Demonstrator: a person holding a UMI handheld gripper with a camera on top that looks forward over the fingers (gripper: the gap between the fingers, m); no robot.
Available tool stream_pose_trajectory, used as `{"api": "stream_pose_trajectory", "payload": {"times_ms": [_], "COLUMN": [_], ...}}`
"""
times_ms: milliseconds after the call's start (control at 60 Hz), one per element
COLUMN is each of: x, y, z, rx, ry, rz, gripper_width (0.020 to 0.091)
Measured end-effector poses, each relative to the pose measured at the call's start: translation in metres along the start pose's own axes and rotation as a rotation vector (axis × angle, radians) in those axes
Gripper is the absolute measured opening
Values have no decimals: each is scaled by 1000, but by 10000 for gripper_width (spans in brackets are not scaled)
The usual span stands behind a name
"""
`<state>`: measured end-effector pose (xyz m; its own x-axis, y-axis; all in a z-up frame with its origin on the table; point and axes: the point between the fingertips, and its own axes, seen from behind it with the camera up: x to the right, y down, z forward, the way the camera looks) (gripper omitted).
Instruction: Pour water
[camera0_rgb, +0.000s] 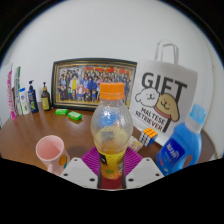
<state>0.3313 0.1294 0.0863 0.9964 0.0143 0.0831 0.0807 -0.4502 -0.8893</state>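
Tongs clamped on orange-capped bottle, held upright; pink cup near left on bench.

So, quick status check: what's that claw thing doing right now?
Gripper shut on bottle, orange cap on. Pink cup nearby, upright. Nothing between them.

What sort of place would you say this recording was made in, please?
Probably a home or office desk: a wooden table against a plain wall, with a framed group photo and a gift bag behind the bottle held in the gripper.
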Motion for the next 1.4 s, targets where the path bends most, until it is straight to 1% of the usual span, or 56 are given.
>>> {"api": "stream_pose_trajectory", "payload": {"times_ms": [100, 167, 183, 200, 267, 317, 383, 417, 500, 533, 550, 600, 650, 750, 833, 1083, 1200, 1267, 1400], "x": [-2, -3, -3, -3, 0, 0, 0, -1, -3, 1, 3, 4, 1, -6, -17, -84, -126, -146, -181], "y": [22, 39, 45, 40, 44, 43, 46, 51, 61, 64, 64, 63, 62, 56, 46, 22, 16, 13, 9], "z": [12, 15, 16, 16, 17, 15, 17, 17, 16, 12, 10, 0, -13, -47, -88, -240, -303, -329, -364], "rx": [-10, -25, -35, -3, 26, 29, 14, -13, -79, -94, -98, -107, -118, -141, -146, -165, -169, -176, -167], "ry": [-39, -43, -43, -42, -41, -37, -38, -38, -32, -5, 10, 37, 48, 80, 117, 207, 219, 218, 218], "rz": [69, 78, 81, 91, 106, 106, 112, 121, 103, 75, 63, 36, 29, 28, 32, 84, 97, 104, 95], "gripper_width": [266, 274, 305, 309, 326, 385, 468, 544, 871, 829, 829, 866, 853, 852, 853, 854, 850, 851, 852]}}
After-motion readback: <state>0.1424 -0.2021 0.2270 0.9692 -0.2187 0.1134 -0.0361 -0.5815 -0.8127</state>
